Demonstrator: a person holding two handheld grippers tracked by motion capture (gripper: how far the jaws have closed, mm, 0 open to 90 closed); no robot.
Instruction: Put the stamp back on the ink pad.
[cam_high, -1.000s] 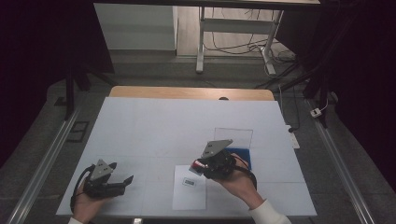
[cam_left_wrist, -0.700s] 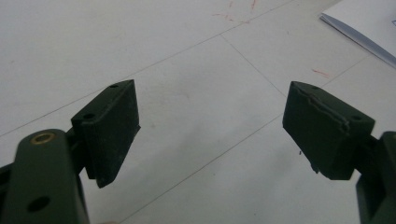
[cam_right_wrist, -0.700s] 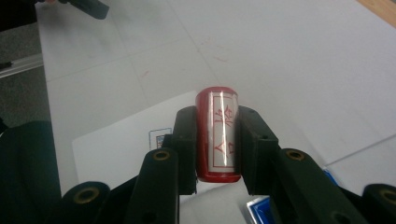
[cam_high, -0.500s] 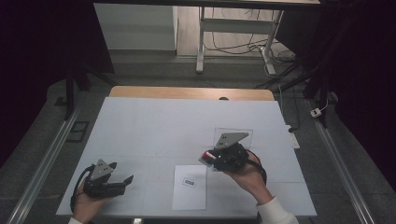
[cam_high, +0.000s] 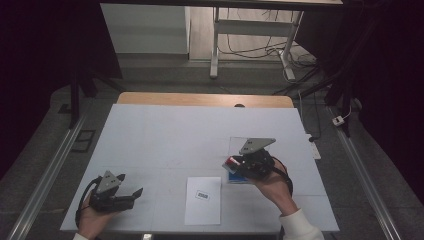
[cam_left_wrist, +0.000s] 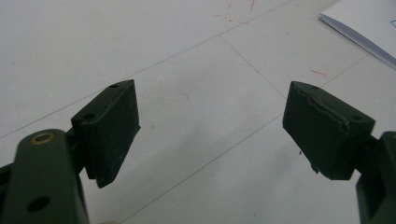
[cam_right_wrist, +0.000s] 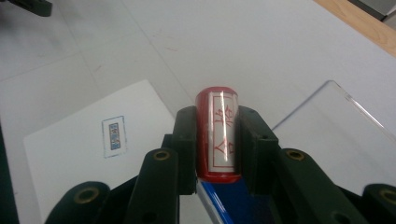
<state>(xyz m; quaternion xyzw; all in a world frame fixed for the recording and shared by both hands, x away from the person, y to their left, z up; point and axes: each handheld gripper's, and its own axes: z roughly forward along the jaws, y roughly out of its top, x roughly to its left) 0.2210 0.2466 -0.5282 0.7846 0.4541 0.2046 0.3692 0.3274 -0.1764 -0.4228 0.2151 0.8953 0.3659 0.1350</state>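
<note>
One gripper (cam_right_wrist: 217, 140) clamps red stamp (cam_right_wrist: 217, 135)

On the table (cam_high: 165, 130), the paper sheet (cam_high: 202, 200) lies between both tongs, left of the clear tray (cam_high: 239, 145).

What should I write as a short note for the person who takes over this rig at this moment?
Right hand-held gripper: shut on the red stamp, held above the table, over the blue pad beside the clear plastic sheet.
Left hand-held gripper: open, nothing between the jaws, low over the table at the near left.
White paper: flat on the table, near the front edge, with a small printed mark on it.
Done: the stamp is picked up and gripped.
Left: probably to ink the stamp on the blue pad, press it on the paper and put it down; whether it is already inked cannot be told.
</note>
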